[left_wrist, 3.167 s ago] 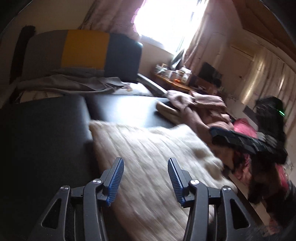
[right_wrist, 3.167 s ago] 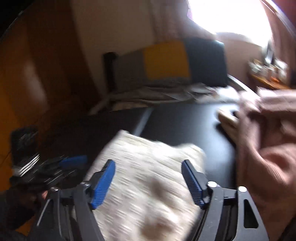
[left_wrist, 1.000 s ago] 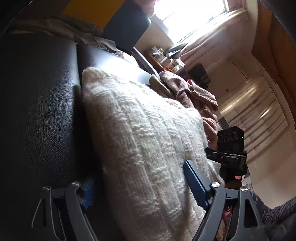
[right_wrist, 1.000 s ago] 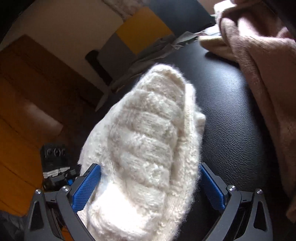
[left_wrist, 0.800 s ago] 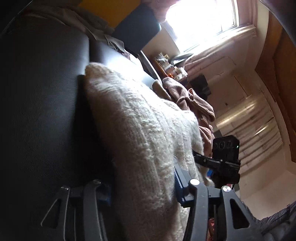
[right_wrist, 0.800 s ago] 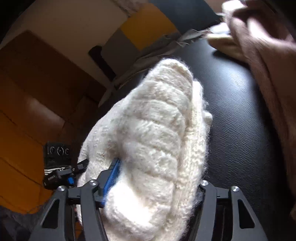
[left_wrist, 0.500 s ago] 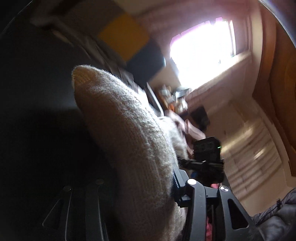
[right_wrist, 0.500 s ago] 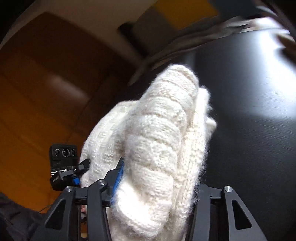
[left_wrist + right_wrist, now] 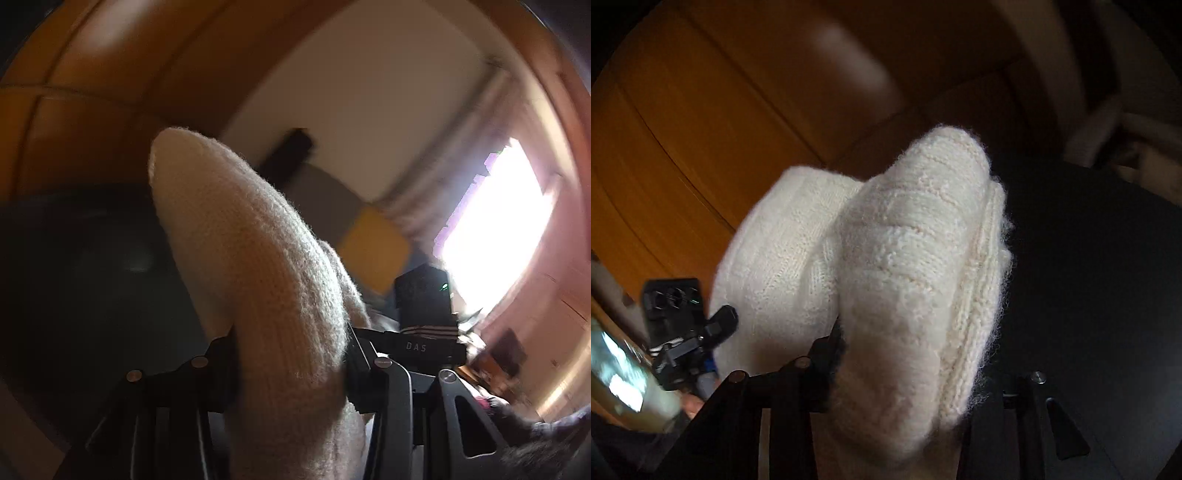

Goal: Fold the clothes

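While both the left gripper (image 9: 291, 363) and right gripper (image 9: 905, 373) pinch the cream knit sweater (image 9: 905, 258), keep its edges level when laying it down.

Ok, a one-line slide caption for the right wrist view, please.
Right gripper shut on a bunched cream knit sweater above the black cushion, left gripper alongside.

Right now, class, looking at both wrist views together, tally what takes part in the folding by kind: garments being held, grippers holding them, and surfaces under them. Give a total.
Cream knitted sweaters: 1, clamped at two spots.
Two-finger grippers: 2, the left gripper and the right gripper, each shut on the knit.
Black padded surface: 1.
Total: 4.
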Tool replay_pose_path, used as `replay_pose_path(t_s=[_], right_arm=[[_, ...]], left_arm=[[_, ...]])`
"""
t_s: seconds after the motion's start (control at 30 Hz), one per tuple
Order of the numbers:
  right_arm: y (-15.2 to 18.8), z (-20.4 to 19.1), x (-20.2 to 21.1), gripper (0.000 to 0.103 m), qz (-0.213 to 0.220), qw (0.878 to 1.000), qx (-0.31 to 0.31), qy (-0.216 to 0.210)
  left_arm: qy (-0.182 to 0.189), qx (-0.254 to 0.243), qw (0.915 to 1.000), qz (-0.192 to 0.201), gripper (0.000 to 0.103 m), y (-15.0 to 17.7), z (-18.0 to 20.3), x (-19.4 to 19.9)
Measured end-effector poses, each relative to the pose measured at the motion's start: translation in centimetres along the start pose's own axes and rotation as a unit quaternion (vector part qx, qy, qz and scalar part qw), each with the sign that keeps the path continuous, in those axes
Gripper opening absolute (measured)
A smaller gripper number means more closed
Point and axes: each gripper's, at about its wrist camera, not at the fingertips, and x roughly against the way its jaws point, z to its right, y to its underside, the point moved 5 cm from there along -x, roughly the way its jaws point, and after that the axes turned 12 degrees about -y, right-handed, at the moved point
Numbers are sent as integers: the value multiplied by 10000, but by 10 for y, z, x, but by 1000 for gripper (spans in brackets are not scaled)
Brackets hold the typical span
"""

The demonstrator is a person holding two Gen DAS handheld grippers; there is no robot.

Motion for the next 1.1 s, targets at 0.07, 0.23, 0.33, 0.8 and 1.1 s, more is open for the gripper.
replay_pose_path(t_s=[0.07,0.23,0.33,0.8,1.1], right_arm=[[-13,6,-47,39,-391,9990,37,191],[-26,34,-125,38,-923,9941,-79,571],[-41,29,-144,38,-989,9936,36,550],[-74,-2,-136,70,-648,9762,1718,1151],[-43,-12,-142,64,-1005,9756,1806,736]], left_arm=[[-325,150,9994,2,45,-2,-25,-10],[-1133,523,9922,6,45,-8,-88,-32],[-1636,664,9843,-1,46,-11,-121,-44],[-2791,96,9597,306,53,-27,-125,2],[-2553,167,9652,-549,58,-15,-94,-50]])
